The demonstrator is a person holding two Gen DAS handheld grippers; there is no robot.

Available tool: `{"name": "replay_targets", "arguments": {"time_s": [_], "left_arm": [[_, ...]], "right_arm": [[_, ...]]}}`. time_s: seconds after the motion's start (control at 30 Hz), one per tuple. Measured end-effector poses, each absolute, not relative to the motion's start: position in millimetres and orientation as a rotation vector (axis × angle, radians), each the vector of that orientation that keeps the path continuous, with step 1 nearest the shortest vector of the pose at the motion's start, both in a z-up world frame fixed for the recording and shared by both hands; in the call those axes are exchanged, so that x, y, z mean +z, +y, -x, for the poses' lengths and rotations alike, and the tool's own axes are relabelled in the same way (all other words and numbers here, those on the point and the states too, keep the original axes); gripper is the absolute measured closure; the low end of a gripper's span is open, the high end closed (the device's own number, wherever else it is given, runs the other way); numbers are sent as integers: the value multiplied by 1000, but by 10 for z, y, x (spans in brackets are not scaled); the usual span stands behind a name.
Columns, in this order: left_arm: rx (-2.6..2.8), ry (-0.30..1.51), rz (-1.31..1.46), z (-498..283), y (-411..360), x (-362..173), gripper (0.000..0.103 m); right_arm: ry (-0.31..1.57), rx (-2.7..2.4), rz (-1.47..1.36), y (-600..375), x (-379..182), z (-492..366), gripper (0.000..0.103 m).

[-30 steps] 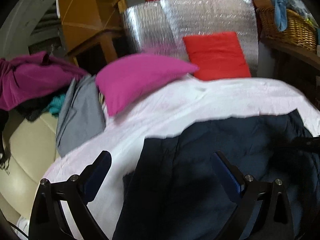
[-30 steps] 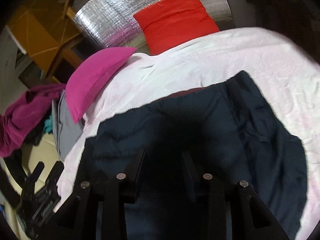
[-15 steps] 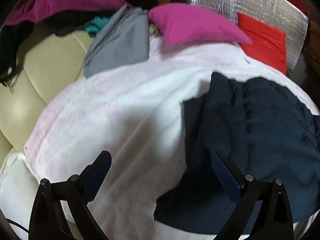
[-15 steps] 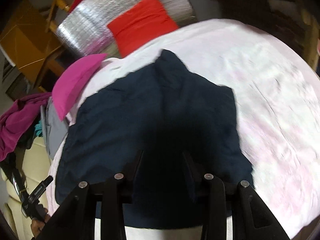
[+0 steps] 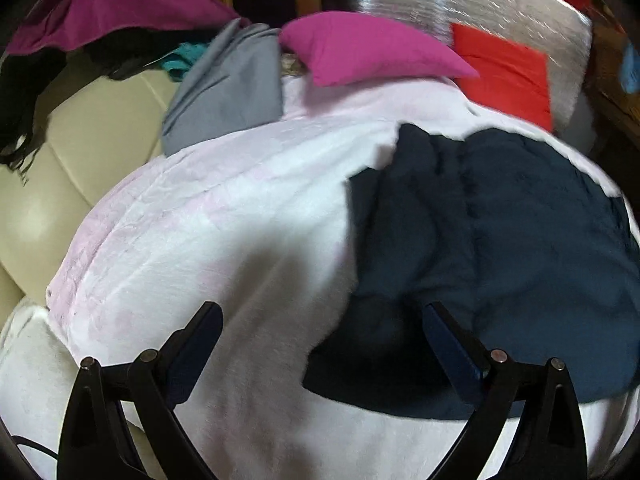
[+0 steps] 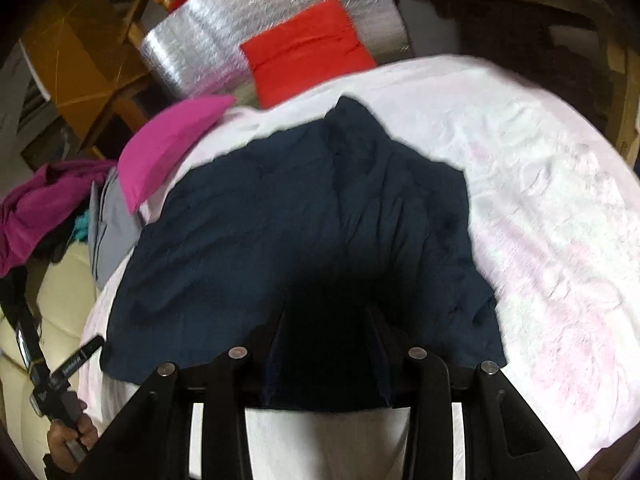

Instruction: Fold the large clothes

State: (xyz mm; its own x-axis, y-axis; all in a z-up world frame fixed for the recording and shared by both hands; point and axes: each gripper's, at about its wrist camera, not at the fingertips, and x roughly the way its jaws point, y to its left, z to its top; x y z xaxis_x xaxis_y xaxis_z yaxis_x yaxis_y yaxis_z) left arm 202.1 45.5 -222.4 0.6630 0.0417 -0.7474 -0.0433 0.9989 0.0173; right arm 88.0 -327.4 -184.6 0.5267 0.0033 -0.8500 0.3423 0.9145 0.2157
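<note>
No text, label, brand, number or sign can be read in either view. The only lettering stands in the right wrist view, as a short pale marking along the black finger of the left hand-held gripper at the lower left; it is too small and too blurred to make out

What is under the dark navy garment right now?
The dark navy garment lies spread on a pale pink blanket, which shows on every side of it. Whatever is beneath the garment's middle is covered, so I cannot tell if anything else lies there.
</note>
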Motion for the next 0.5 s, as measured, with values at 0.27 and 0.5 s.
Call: {"name": "replay_targets", "arguments": {"time_s": [0.27, 0.5], "left_arm": [[94, 909, -108, -2050, 285, -2318, 2], [80, 686, -171, -1445, 119, -1564, 2]], "right_arm": [[1014, -203, -381, -3225, -1825, -845, 56], [961, -200, -283, -2903, -1469, -544, 41]]}}
